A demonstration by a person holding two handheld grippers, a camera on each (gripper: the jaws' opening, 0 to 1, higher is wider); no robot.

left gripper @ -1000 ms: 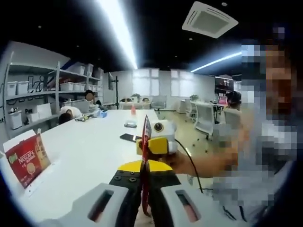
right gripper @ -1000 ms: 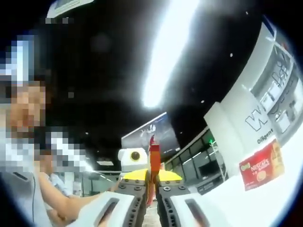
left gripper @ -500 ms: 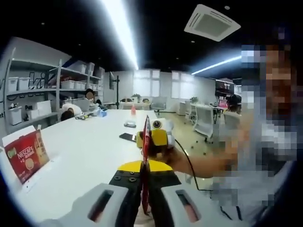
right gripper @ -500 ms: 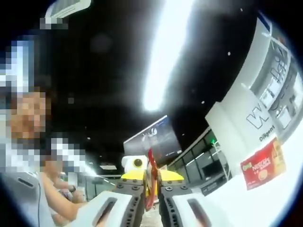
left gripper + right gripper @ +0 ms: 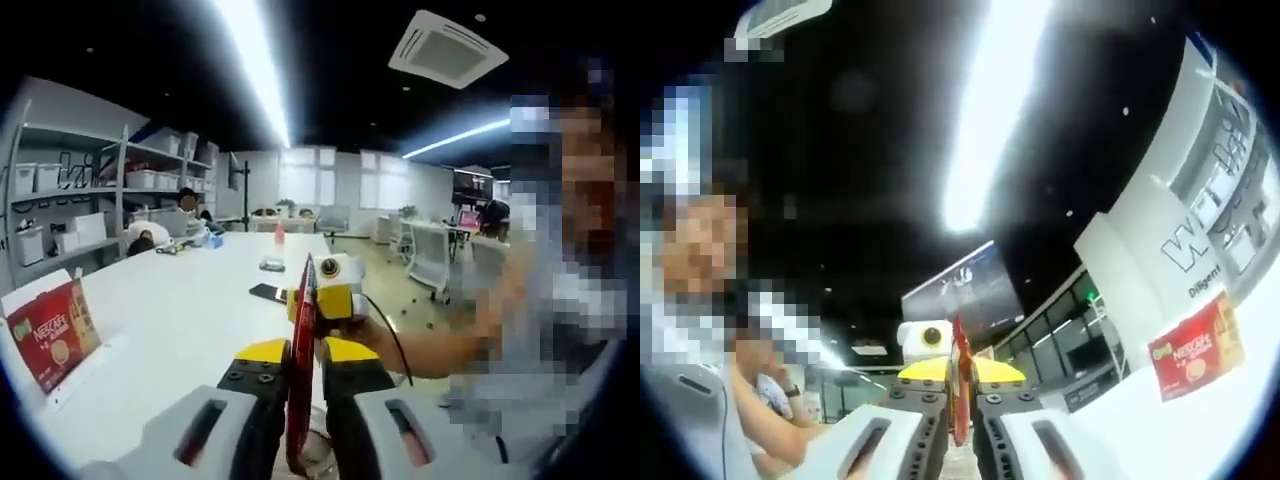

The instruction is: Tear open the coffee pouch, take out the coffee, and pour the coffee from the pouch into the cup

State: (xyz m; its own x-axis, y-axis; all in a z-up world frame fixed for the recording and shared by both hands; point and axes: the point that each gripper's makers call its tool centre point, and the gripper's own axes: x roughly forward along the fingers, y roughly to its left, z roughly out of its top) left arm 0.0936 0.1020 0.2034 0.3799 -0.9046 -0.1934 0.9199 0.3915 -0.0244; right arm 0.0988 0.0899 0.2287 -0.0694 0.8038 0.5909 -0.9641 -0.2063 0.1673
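Thin red foil coffee pouch (image 5: 301, 360): held edge-on above white table (image 5: 190, 320), pinched by both grippers. L gripper (image 5: 300, 365) clamped on it; R gripper (image 5: 959, 385) likewise. Step: tearing, prob. not yet open. Next: pull grippers apart/twist. Red Nescafe box (image 5: 55, 335) nearby.

The coffee pouch (image 5: 301, 350) was a thin red sachet, seen edge-on and standing upright. It was held up in the air above the white table, pinched at both ends, its lower part clamped between yellow-tipped jaws and its upper end reaching the far clamp. In the right gripper view the coffee pouch (image 5: 959, 385) showed as a narrow red strip with a slightly ragged top. Whether it had been torn could not be told.
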